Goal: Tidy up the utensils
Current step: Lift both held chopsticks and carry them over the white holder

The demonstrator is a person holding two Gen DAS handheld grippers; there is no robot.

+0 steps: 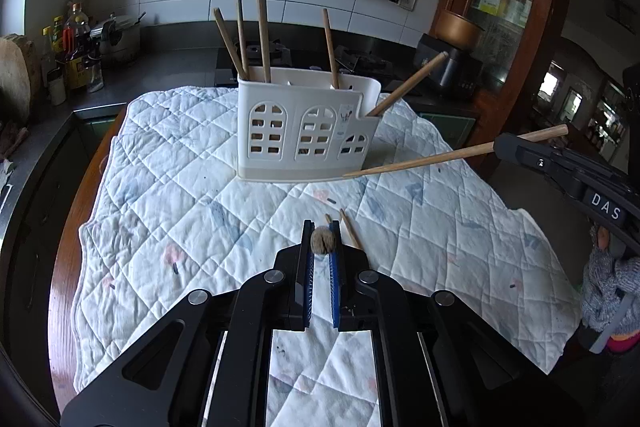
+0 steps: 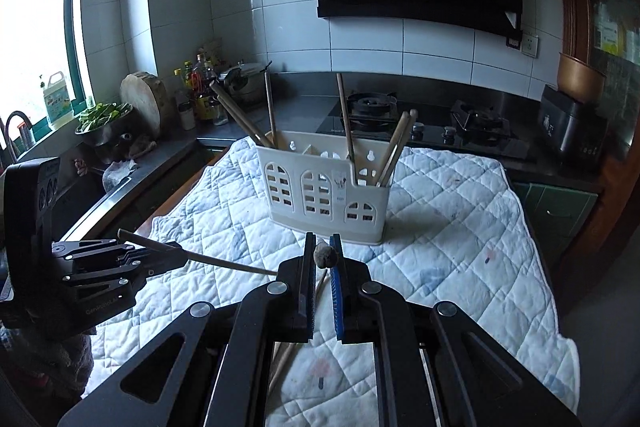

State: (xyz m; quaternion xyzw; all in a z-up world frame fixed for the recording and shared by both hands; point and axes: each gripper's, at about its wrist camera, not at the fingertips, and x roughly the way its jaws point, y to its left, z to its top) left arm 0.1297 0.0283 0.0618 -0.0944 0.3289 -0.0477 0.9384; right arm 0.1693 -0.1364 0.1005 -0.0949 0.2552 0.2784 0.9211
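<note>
I see a white plastic caddy with arched window cutouts standing upright on the quilt; four wooden chopsticks rise from its taller back compartments, three grouped at the left end, one further right; another leans outward from the low corner pocket; one chopstick is held nearly level, its thin tip close to the caddy's base; two more lie on the quilt nearer me.

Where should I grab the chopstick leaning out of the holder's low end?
Grip the leaning chopstick on its bare upper shaft, coming from the right and above. It tilts rightward out of the white holder, whose wall hides its lower part, so only that upper length is free.
</note>
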